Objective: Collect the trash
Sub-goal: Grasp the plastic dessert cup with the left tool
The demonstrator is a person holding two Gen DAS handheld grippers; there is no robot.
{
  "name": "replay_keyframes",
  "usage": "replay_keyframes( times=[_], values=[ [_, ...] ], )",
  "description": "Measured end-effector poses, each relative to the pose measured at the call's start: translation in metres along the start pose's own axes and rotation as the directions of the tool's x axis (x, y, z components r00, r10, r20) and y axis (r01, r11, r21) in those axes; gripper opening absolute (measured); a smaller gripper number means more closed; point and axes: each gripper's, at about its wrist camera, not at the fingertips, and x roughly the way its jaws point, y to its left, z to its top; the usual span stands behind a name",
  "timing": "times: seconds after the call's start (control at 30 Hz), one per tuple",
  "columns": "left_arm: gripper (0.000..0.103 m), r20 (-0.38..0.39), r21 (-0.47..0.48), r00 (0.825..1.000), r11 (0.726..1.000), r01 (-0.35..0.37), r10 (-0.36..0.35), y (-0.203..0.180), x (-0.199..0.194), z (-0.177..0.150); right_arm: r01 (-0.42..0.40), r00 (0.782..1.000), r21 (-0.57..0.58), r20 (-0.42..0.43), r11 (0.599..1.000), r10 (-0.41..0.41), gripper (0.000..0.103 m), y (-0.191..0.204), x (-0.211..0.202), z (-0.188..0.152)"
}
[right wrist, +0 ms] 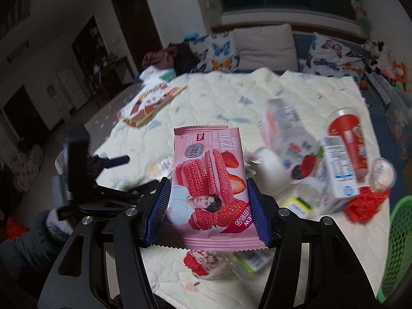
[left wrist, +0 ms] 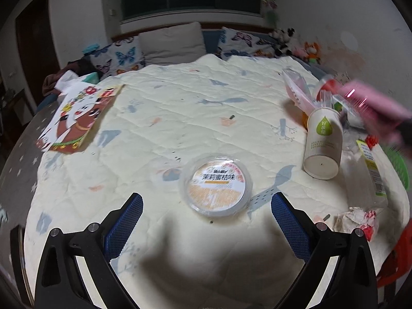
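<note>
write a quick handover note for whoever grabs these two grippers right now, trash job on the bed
Right gripper: shut on the pink snack wrapper, held up off the quilt.
Left gripper: open, nothing between its fingers, hovering just short of the round jelly cup.
On the quilt: white paper cup on its side, crumpled wrapper, clear plastic bottle, red-labelled can, small carton, red net.
Green basket stands at the right edge; its inside is not visible.
Done: wrapper picked up.
Left: drop the wrapper, probably in the basket, then clear the rest.
</note>
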Motion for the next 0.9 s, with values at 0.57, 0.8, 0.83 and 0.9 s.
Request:
replay_keyframes(
  times=[0.57, 0.8, 0.83, 0.9],
  values=[
    [0.067, -0.068, -0.022, 0.991, 0.993, 0.115, -0.117, 0.002, 0.034, 0.009, 0.111, 0.982, 0.139, 0.138, 0.984, -0.13, 0.059, -0.055, -0.079, -0.011],
    [0.065, -0.053, -0.02, 0.993, 0.994, 0.108, -0.109, -0.001, 0.03, 0.006, 0.169, 0.97, 0.202, 0.141, 0.965, -0.2, 0.059, -0.081, -0.095, -0.027],
    [0.065, -0.049, -0.028, 0.992, 0.993, 0.113, -0.114, -0.001, 0.027, 0.006, 0.175, 0.969, 0.206, 0.138, 0.963, -0.206, 0.059, -0.083, -0.096, -0.028],
    [0.065, -0.038, -0.038, 0.992, 0.992, 0.121, -0.122, -0.001, 0.02, 0.007, 0.204, 0.962, 0.22, 0.137, 0.954, -0.237, 0.059, -0.089, -0.101, -0.034]
  ],
)
